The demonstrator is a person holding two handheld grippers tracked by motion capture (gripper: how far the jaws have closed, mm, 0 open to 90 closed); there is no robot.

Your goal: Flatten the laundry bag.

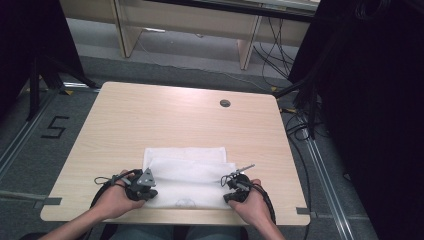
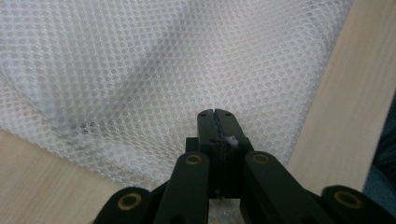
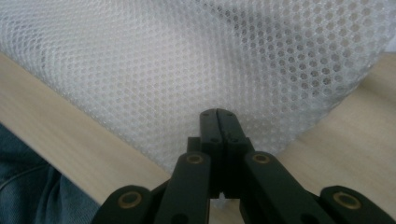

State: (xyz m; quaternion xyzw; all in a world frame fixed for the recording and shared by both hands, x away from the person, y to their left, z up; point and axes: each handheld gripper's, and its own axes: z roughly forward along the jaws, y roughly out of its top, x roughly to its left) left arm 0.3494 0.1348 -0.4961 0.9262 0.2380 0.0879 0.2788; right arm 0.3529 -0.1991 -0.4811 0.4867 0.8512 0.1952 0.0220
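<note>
The white mesh cloth (image 1: 187,177) is lying folded near the table (image 1: 150,115) edge at six o'clock. The left gripper (image 1: 145,189) is sitting at its eight-o'clock corner, jaws clenched, apparently pinching a wisp of mesh. The right gripper (image 1: 231,189), at four o'clock, is likewise clenched; both seem positioned for folding

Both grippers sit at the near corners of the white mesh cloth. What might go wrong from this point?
The left gripper and right gripper are shut with little mesh cloth visibly between the jaws, so a lift may slip off. The cloth lies close to the table near edge, so a pull toward the person could drag it over. Uneven pulling might skew the fold.
</note>
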